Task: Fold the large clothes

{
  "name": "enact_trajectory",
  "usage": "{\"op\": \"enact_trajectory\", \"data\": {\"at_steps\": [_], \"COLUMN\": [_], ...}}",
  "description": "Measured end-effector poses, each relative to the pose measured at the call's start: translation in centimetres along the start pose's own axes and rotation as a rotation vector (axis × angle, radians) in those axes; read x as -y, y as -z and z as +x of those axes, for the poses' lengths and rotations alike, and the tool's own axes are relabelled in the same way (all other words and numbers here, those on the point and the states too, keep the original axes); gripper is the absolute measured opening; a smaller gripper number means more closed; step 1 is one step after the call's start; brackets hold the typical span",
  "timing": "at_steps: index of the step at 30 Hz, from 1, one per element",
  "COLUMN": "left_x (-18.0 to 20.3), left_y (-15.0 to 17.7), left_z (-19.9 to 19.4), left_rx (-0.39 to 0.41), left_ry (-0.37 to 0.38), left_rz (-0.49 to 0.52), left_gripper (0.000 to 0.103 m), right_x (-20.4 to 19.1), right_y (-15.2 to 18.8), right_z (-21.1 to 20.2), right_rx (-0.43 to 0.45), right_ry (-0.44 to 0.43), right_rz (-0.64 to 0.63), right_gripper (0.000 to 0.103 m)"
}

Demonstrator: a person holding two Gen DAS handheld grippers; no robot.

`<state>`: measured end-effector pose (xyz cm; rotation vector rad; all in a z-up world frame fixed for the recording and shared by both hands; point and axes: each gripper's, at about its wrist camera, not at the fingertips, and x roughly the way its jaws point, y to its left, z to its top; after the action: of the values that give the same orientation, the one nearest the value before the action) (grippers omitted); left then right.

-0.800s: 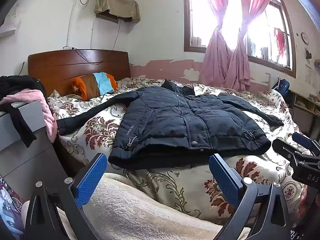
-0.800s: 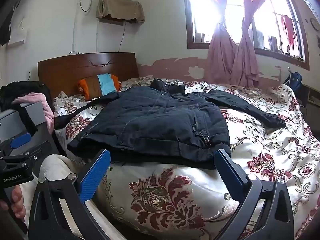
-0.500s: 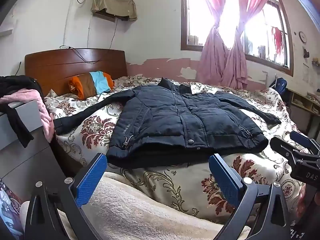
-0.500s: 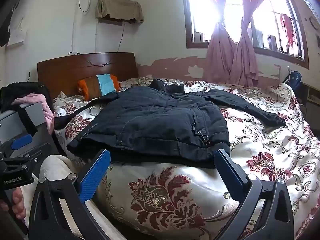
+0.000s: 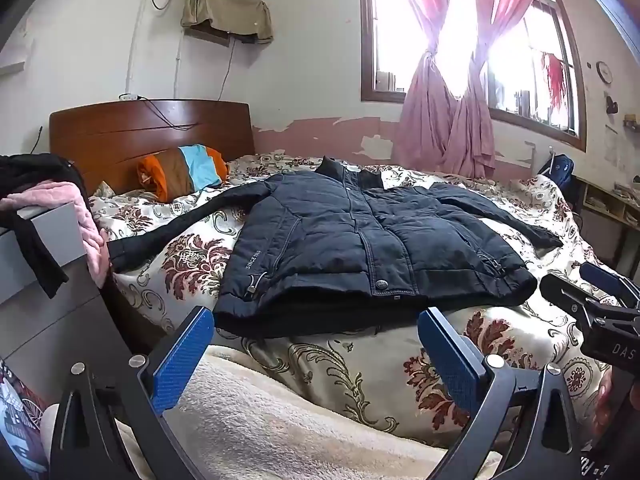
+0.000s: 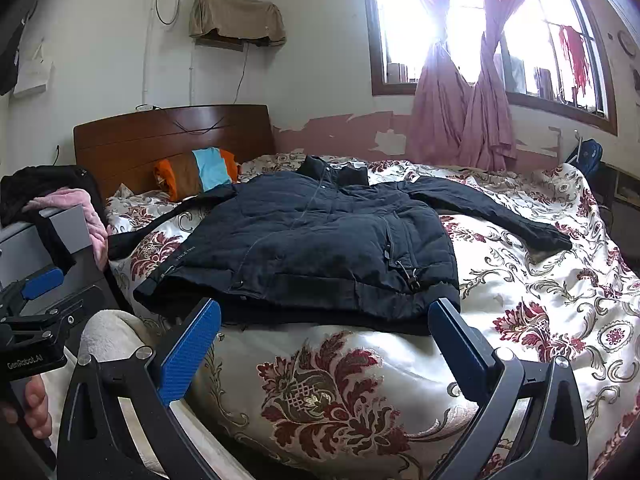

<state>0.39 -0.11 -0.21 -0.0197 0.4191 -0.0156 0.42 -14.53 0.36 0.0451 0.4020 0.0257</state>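
A dark navy padded jacket (image 5: 360, 240) lies flat on the flowered bed cover (image 5: 192, 256), front up, collar toward the far wall, both sleeves spread out. It also shows in the right wrist view (image 6: 320, 248). My left gripper (image 5: 316, 344) is open and empty, just short of the jacket's hem at the bed's near edge. My right gripper (image 6: 324, 340) is open and empty, also just before the hem. The right gripper shows at the right edge of the left wrist view (image 5: 592, 300); the left gripper shows at the left edge of the right wrist view (image 6: 36, 304).
A cream fleece blanket (image 5: 280, 412) hangs over the bed's near edge. A grey cabinet (image 5: 40, 280) with pink and black clothes stands at the left. A striped pillow (image 5: 180, 170) lies by the wooden headboard (image 5: 152, 132). A window with pink curtains (image 5: 444, 120) is behind.
Both grippers have edged slightly closer to the jacket's hem; the left view has shifted a little. Both stay open and the jacket has not moved.
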Motion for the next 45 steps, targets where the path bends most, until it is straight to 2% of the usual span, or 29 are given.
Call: {"op": "enact_trajectory", "data": {"at_steps": [45], "left_x": [0.2], "left_y": [0.01], "left_z": [-0.1], "left_rx": [0.004], "left_ry": [-0.004], "left_rz": [0.005], "left_gripper": [0.103], "right_x": [0.58], "right_y": [0.32], "right_z": [0.22], "right_rx": [-0.007], "right_ry": [-0.001], "right_rz": [0.011], "right_gripper": [0.102]}}
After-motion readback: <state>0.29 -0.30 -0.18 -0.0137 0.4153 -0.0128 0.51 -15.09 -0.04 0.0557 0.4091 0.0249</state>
